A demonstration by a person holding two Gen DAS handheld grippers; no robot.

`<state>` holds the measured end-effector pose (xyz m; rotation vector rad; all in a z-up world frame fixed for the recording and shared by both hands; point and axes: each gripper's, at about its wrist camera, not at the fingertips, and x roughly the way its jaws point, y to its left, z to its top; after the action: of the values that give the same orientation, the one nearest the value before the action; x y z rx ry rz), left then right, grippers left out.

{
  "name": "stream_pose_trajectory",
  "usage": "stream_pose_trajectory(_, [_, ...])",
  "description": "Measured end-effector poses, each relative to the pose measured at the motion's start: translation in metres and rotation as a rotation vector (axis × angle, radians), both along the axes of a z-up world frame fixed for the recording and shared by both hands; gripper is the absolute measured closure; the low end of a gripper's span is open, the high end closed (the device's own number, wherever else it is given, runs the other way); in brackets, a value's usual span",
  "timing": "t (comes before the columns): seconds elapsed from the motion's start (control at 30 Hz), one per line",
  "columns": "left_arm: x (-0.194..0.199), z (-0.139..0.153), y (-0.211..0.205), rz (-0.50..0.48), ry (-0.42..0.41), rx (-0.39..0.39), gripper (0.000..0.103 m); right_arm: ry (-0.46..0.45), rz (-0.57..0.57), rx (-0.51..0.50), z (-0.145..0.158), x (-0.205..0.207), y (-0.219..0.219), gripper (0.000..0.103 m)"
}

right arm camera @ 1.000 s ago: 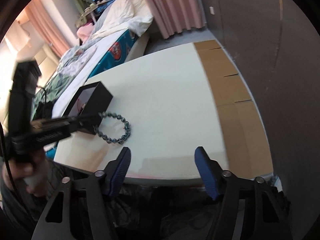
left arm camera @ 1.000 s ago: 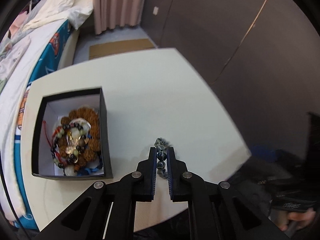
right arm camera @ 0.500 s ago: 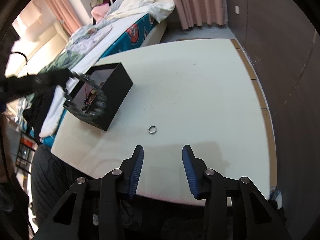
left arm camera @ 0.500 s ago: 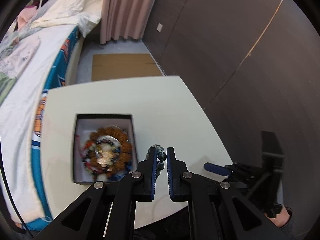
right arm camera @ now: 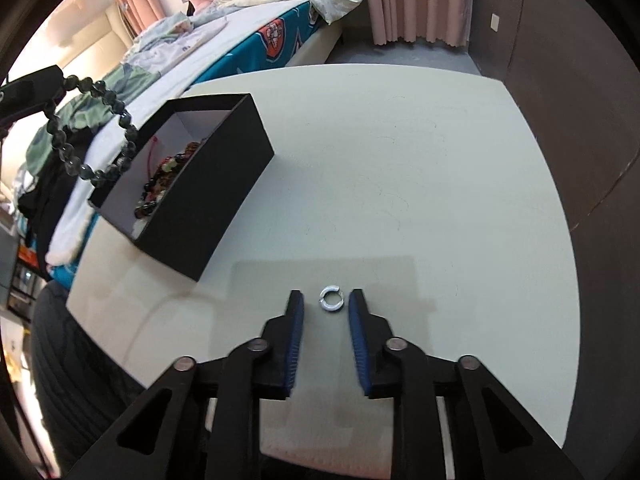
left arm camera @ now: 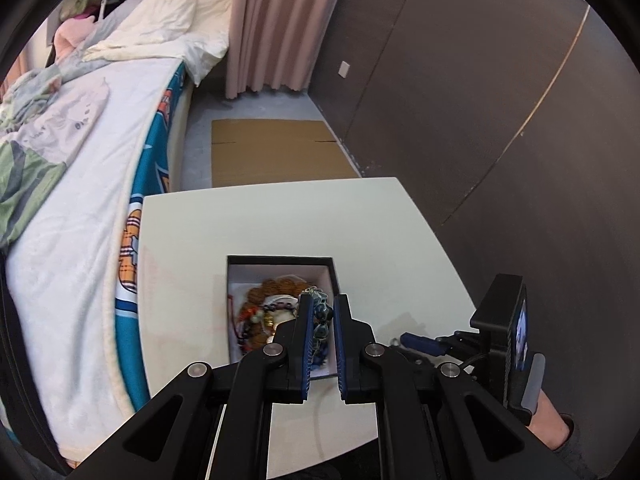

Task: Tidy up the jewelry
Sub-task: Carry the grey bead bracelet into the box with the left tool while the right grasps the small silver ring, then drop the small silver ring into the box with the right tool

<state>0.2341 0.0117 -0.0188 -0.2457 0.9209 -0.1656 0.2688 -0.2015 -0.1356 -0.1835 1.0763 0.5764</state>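
Mostly bare white table (right arm camera: 400, 160) beside bed (left arm camera: 80, 200).

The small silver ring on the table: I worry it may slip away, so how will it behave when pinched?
The silver ring lies flat between the closing right gripper fingers, untouched. Thin, smooth metal probably slips easily. Its open gap suggests it could flex or twist. Being tiny, it likely skids across the table.

A home bedroom: an unmade bed (left arm camera: 80, 184) with white pillows (left arm camera: 168, 20) and rumpled bedding lies just beside the white table (left arm camera: 280, 224). Beyond the bed's head hang pink curtains (left arm camera: 276, 24); a flattened cardboard sheet (left arm camera: 276, 152) lies on the floor between bed and dark wall (left arm camera: 460, 100).
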Motion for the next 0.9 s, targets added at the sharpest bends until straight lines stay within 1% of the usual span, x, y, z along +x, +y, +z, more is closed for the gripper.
stream_pose_trajectory(0.07, [0.003, -0.002, 0.004, 0.003, 0.004, -0.001, 0.093, -0.004, 0.001, -0.019, 0.001, 0.002, 0.001, 0.088])
stream_pose_trajectory(0.2, [0.010, -0.007, 0.005, -0.006, 0.028, -0.014, 0.093, 0.005, -0.001, -0.008, 0.004, 0.001, -0.002, 0.089])
stream_pose_trajectory(0.3, [0.016, -0.013, 0.007, 0.034, 0.065, 0.012, 0.092, 0.006, -0.012, 0.018, 0.012, 0.001, -0.006, 0.089])
stream_pose_trajectory(0.37, [0.020, -0.019, 0.011, 0.051, 0.099, 0.006, 0.091, -0.004, -0.013, 0.029, 0.021, 0.000, -0.008, 0.089])
stream_pose_trajectory(0.4, [0.020, -0.022, 0.014, 0.055, 0.114, 0.000, 0.084, -0.011, -0.012, 0.032, 0.025, 0.000, -0.008, 0.089])
stream_pose_trajectory(0.43, [0.019, -0.023, 0.014, 0.055, 0.115, -0.002, 0.073, -0.021, -0.009, 0.036, 0.031, -0.001, -0.007, 0.089])
stream_pose_trajectory(0.47, [0.018, -0.022, 0.016, 0.056, 0.110, -0.004, 0.066, -0.028, -0.007, 0.041, 0.035, -0.002, -0.007, 0.089])
stream_pose_trajectory(0.5, [0.014, -0.021, 0.017, 0.060, 0.096, -0.004, 0.053, -0.035, -0.005, 0.052, 0.041, -0.003, -0.006, 0.089])
stream_pose_trajectory(0.53, [0.011, -0.019, 0.019, 0.064, 0.082, -0.006, 0.045, -0.040, -0.003, 0.060, 0.046, -0.004, -0.005, 0.089])
stream_pose_trajectory(0.67, [0.003, -0.013, 0.027, 0.076, 0.064, -0.016, 0.045, -0.066, 0.014, 0.095, 0.067, -0.009, 0.003, 0.089])
stream_pose_trajectory(0.9, [-0.015, -0.004, 0.048, 0.105, 0.043, -0.029, 0.045, -0.093, 0.073, 0.142, 0.094, -0.013, 0.038, 0.089])
